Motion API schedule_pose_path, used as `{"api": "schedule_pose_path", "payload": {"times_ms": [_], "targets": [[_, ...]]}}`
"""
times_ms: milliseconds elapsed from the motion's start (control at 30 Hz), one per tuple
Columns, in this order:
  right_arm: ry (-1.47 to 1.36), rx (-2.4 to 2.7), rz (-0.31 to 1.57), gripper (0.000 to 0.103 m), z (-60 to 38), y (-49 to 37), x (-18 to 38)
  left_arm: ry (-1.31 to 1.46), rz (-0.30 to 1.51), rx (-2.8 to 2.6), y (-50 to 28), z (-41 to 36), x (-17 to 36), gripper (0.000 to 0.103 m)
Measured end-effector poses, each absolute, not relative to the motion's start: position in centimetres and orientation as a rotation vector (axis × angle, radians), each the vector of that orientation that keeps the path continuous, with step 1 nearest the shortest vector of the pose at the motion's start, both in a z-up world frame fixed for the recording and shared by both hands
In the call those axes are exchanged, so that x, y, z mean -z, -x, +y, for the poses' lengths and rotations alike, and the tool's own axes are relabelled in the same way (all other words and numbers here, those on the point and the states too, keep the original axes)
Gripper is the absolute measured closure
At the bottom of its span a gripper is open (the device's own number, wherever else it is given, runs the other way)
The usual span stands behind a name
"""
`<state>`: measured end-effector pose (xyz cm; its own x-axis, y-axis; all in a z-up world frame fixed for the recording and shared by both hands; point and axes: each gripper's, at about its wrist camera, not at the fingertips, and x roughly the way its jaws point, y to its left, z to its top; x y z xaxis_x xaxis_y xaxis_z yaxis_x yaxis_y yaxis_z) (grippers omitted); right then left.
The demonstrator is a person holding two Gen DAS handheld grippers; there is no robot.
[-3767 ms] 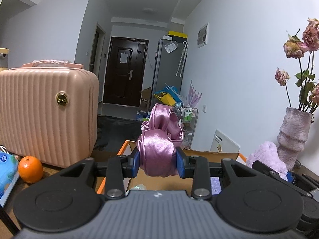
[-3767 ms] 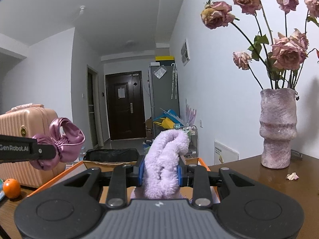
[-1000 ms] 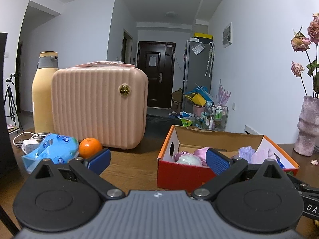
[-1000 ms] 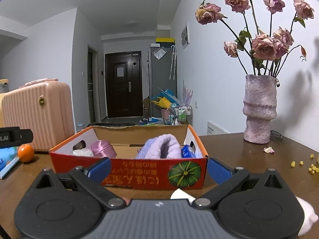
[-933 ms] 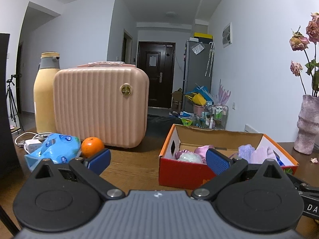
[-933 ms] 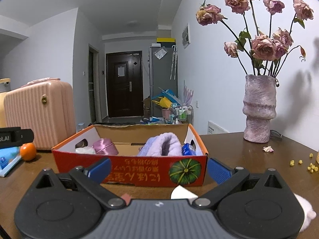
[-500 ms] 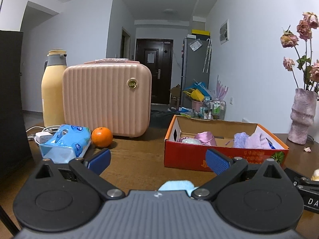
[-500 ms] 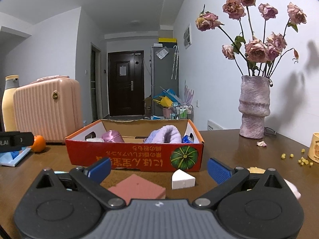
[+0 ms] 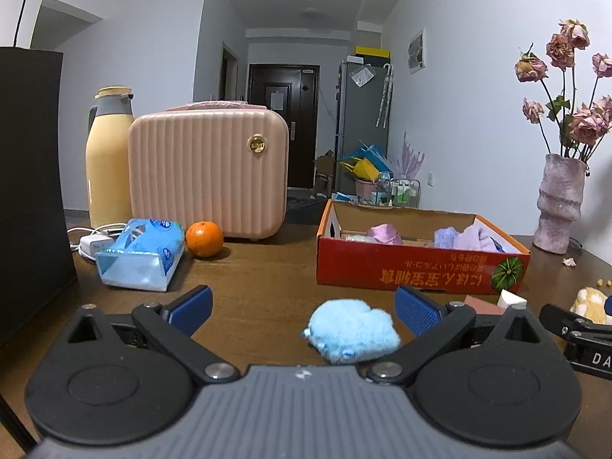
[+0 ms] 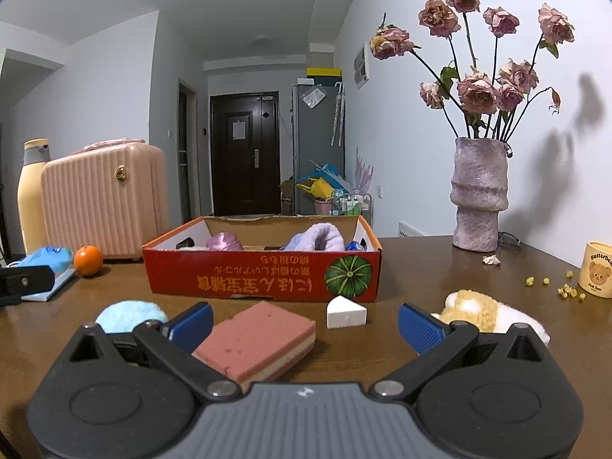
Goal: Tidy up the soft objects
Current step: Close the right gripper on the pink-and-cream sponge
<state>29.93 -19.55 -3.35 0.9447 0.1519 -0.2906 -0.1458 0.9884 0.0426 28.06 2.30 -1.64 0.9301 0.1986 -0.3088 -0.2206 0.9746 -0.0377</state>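
Left gripper (image 9: 302,310) spread wide, empty, blue fluffy toy (image 9: 352,331) on the table between its fingers | right gripper (image 10: 304,323) also wide, over pink sponge (image 10: 256,338) | red box (image 10: 264,279) holds purple items, probably cloth | next: close on each, lift into box

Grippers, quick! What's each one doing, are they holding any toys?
Left gripper: open, holding nothing; the blue fluffy toy lies on the table between its fingers.
Right gripper: open, holding nothing; the pink sponge lies between its fingers.
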Motion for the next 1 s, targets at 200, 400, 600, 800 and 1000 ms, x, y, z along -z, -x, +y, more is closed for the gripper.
{"api": "schedule_pose_path", "payload": {"times_ms": [200,400,600,800,1000], "targets": [[0.006,-0.164,0.308,0.0,-18.9,-29.4,3.6,0.079,0.323,-0.208,-26.8,3.0,1.9,0.0],[0.022,-0.203,0.346,0.0,-17.9,-29.6,3.8,0.111,0.336,-0.191,-26.9,4.2,1.9,0.0],[0.052,-0.224,0.408,0.0,-15.2,-31.2,4.4,0.112,0.349,-0.187,-27.3,5.5,2.1,0.0],[0.078,-0.171,0.489,0.0,-12.8,-33.9,5.2,0.114,0.363,-0.197,-27.6,7.3,2.3,0.0],[0.031,-0.111,0.553,0.0,-12.1,-36.6,5.5,0.127,0.378,-0.22,-28.0,9.2,2.5,0.0]]}}
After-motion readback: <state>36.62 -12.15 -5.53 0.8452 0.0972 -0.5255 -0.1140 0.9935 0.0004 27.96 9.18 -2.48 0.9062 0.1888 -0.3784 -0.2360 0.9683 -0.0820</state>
